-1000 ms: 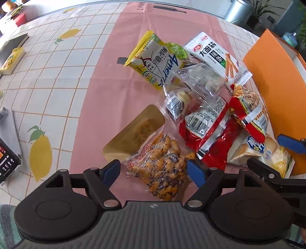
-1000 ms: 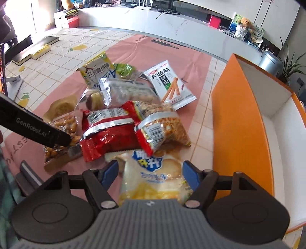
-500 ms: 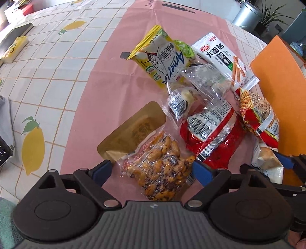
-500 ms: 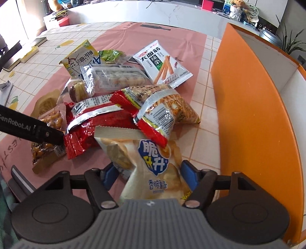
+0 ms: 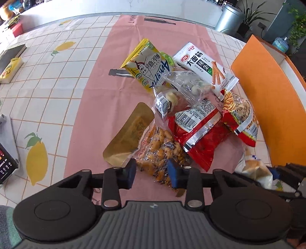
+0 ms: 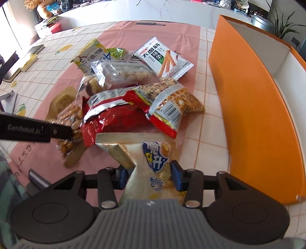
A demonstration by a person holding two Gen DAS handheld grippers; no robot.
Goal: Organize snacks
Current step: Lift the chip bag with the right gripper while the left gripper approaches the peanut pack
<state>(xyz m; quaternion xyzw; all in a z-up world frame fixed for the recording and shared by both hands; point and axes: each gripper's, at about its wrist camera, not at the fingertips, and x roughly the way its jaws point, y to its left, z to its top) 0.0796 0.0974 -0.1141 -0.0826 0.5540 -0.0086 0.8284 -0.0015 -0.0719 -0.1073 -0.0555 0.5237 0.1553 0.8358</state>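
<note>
Both jaws just narrowed, left gripper (image 5: pixel 151 172) pinching peanut bag (image 5: pixel 162 153), right gripper (image 6: pixel 148 176) pinching chip bag (image 6: pixel 151 166), orange box (image 6: pixel 254 107) beside

Both grippers pitched steeply down. Left gripper (image 5: pixel 151 173): jaws just closed in, pads pinching the peanut pack's near end. Right gripper (image 6: pixel 148 175): jaws just closed in, squeezing the chip bag.

Home dining area, lemon-print tablecloth (image 5: pixel 57 80), white marble counter (image 6: pixel 153 11), potted plants (image 5: pixel 248 17), metal bin (image 5: pixel 228 18)
</note>
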